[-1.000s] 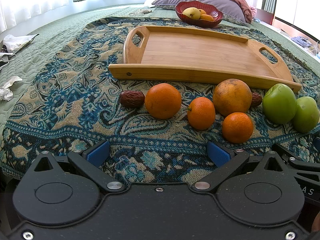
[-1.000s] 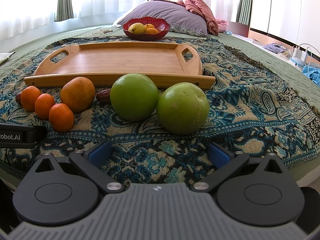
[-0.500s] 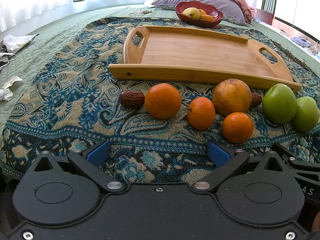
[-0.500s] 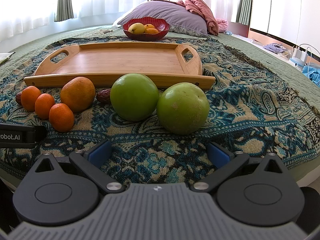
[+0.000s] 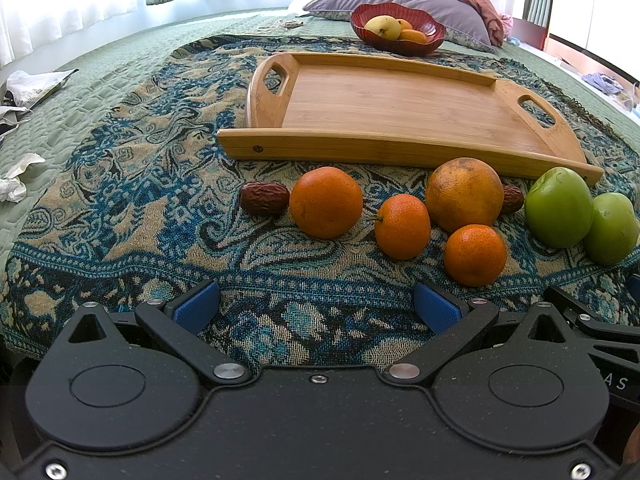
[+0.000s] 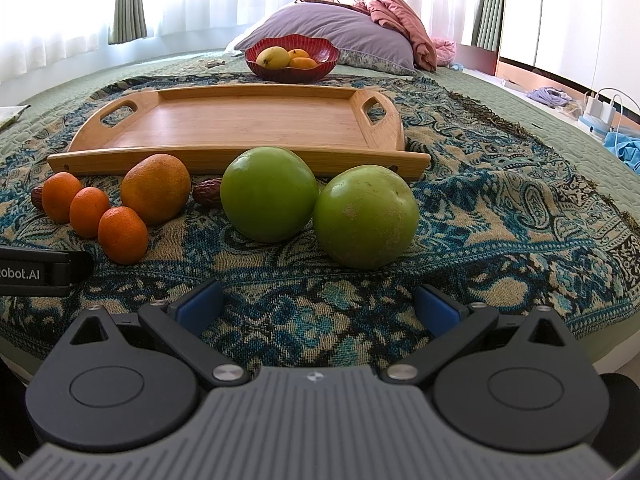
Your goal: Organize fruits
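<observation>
A row of fruit lies on the patterned blanket before an empty bamboo tray (image 5: pixel 400 100) (image 6: pixel 248 120). In the left wrist view: a date (image 5: pixel 264 198), an orange (image 5: pixel 326 202), two small mandarins (image 5: pixel 402 226) (image 5: pixel 475 255), a large dull orange (image 5: pixel 464 194), a second date (image 5: pixel 513 199), two green apples (image 5: pixel 558 206) (image 5: pixel 612 228). The right wrist view shows the apples (image 6: pixel 269 194) (image 6: pixel 366 216) nearest. My left gripper (image 5: pixel 316 306) and right gripper (image 6: pixel 318 306) are both open and empty, low over the blanket short of the fruit.
A red bowl (image 5: pixel 398 30) (image 6: pixel 292 58) with yellow fruit sits behind the tray, in front of a purple pillow (image 6: pixel 332 30). Crumpled paper (image 5: pixel 16 178) lies at the left. The left gripper's body (image 6: pixel 36 274) shows at the right wrist view's left edge.
</observation>
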Action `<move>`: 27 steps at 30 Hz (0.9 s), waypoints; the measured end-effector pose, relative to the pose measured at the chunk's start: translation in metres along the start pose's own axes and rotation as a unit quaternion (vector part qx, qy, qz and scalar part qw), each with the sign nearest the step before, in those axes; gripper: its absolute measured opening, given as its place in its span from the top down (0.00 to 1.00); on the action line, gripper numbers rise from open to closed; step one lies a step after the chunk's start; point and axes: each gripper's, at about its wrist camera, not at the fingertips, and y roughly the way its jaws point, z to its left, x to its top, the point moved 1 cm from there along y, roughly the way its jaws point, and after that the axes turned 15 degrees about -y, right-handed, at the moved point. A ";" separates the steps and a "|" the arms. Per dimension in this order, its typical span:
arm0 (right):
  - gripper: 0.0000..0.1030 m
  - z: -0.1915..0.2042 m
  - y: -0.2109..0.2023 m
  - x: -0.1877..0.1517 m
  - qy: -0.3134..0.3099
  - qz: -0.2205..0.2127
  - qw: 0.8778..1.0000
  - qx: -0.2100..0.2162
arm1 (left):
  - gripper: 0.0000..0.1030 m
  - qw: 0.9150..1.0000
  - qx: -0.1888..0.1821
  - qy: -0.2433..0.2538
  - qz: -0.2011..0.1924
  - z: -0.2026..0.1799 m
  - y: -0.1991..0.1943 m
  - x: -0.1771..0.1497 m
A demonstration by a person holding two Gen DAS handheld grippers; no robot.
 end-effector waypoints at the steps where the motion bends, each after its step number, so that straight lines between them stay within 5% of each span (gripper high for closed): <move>1: 0.00 0.000 0.000 0.000 0.000 0.000 1.000 0.000 | 0.00 1.000 0.000 0.000 0.000 0.000 0.000 0.000; 17: 0.00 0.001 -0.002 0.004 -0.009 0.002 1.000 -0.001 | 0.00 0.999 -0.031 0.021 0.004 0.001 -0.017 -0.001; 23: 0.01 -0.009 -0.011 0.004 0.001 -0.022 1.000 0.019 | 0.13 0.997 -0.077 0.029 0.003 -0.006 -0.032 -0.003; 27: 0.06 -0.012 -0.020 0.001 -0.009 -0.046 0.999 0.008 | 0.32 0.992 -0.123 0.031 0.020 -0.014 -0.037 -0.006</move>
